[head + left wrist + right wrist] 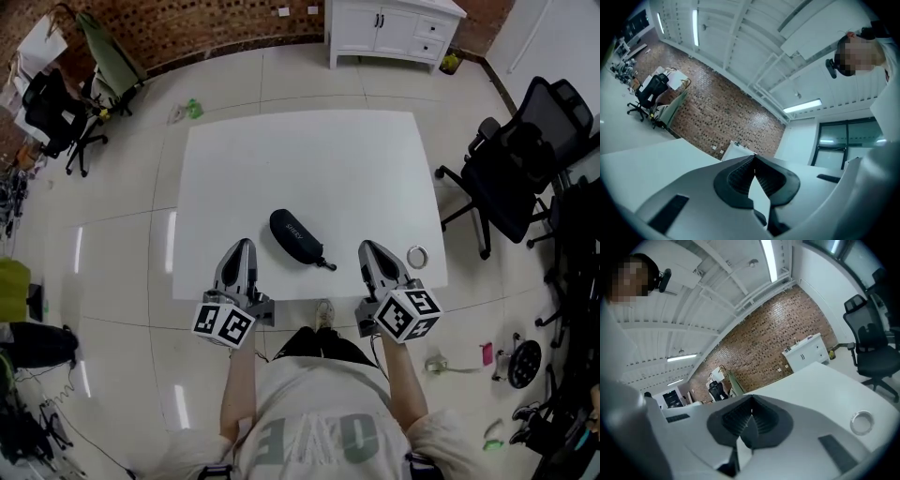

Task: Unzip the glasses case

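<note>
Flanking the case [296, 236] near the front edge of the table [300, 159], left gripper [240, 251] and right gripper [371, 251] both have jaws closed tip to tip, empty. Case untouched; zip apparently fully closed, though it is small here. Unzipping not yet begun.
</note>
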`<state>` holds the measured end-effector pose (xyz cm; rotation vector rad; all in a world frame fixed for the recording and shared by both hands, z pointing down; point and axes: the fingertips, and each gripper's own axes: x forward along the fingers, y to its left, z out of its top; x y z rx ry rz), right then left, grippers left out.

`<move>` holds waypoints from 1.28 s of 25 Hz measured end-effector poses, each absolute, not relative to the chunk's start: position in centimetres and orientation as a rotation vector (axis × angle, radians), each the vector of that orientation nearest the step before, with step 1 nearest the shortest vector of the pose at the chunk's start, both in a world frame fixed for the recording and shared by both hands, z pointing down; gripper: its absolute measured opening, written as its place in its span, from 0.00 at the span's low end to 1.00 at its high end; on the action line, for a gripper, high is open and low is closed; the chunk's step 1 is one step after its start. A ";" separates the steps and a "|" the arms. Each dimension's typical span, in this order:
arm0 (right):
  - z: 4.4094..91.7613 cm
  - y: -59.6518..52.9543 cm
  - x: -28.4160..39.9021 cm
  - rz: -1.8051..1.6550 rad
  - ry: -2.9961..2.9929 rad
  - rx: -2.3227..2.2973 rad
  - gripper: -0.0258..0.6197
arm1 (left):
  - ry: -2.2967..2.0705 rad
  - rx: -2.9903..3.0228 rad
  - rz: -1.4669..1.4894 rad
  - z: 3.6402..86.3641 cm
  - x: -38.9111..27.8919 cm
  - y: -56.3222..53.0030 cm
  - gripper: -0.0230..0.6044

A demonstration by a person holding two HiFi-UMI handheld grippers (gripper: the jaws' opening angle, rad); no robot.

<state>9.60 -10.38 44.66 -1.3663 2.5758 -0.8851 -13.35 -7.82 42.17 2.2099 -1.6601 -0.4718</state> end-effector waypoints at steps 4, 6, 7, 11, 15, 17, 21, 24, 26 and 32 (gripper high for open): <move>44.2 -5.1 9.9 -0.842 2.584 -1.363 0.04 | -1.647 2.246 -0.457 42.0 -12.5 -2.4 0.04; 44.2 -1.6 9.9 -0.825 2.578 -1.368 0.04 | -1.645 2.289 -0.443 41.6 -12.2 1.2 0.04; 44.2 0.4 9.7 -0.805 2.582 -1.375 0.04 | -1.650 2.310 -0.433 41.5 -12.1 3.3 0.04; 42.9 8.9 10.1 -0.697 2.593 -1.449 0.04 | -1.680 2.365 -0.392 40.3 -11.9 11.6 0.04; 40.6 17.4 10.6 -0.655 2.559 -1.493 0.04 | -1.710 2.397 -0.340 38.3 -11.7 19.4 0.04; 39.5 21.1 10.8 -0.618 2.554 -1.507 0.04 | -1.736 2.423 -0.302 37.5 -11.2 22.9 0.04; 38.3 28.2 12.4 -0.576 2.534 -1.523 0.04 | -1.727 2.442 -0.310 37.1 -9.0 30.0 0.04; 38.0 34.1 13.8 -0.543 2.535 -1.514 0.04 | -1.726 2.454 -0.323 37.2 -6.9 35.9 0.04; 38.1 38.8 14.3 -0.535 2.555 -1.489 0.04 | -1.725 2.459 -0.327 37.2 -5.4 40.5 0.04; 40.1 54.9 16.6 -0.537 2.589 -1.494 0.04 | -1.731 2.491 -0.270 37.5 -1.9 56.4 0.04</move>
